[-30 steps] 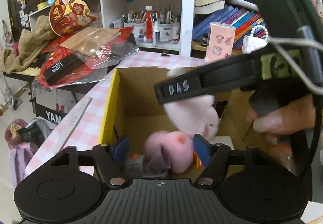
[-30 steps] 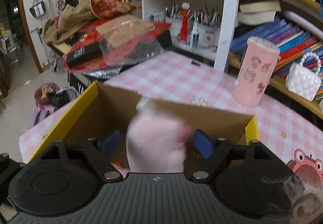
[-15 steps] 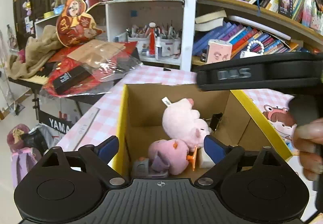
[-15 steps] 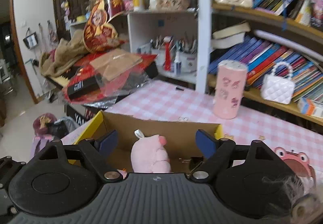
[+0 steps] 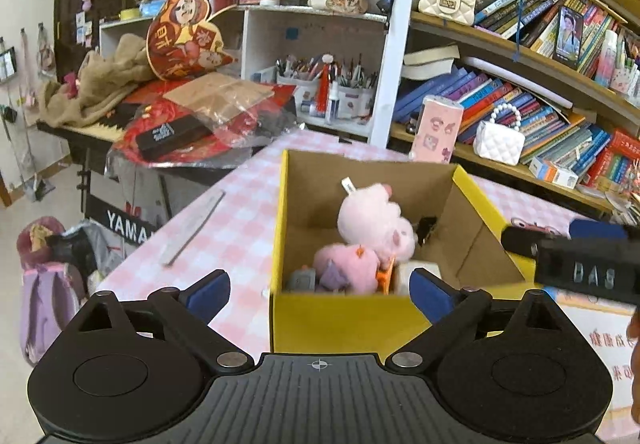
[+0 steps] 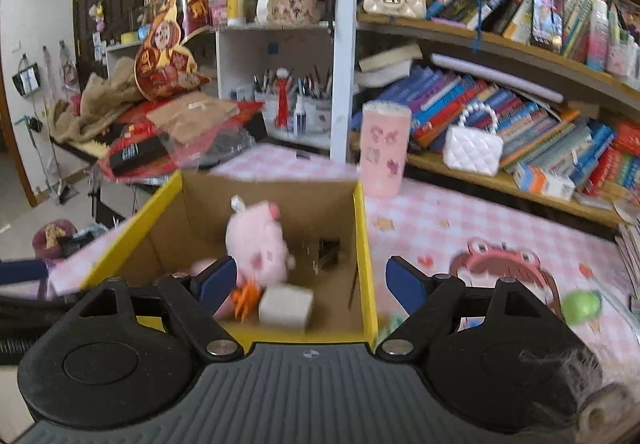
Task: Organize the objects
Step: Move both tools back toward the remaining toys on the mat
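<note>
The left claw [image 5: 320, 290] points forward and down, its jaws spread wide after just opening, with nothing gripped between its blue pads [image 5: 210, 292]. The right claw [image 6: 310, 284] also tilts down, jaws apart and empty; it shows at the right edge of the left view, fingertips behind it.

Yellow-edged brown box [image 5: 352, 318], 2 pink plush toys [image 5: 374, 222], pink-white checked tablecloth [image 5: 236, 232], white purse [image 5: 498, 142].

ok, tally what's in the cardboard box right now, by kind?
Pink plush toys: 2, pale one and darker one
White block: 1
Grey item: 1
Black clip: 1
Orange piece: 1
Total: 6
</note>
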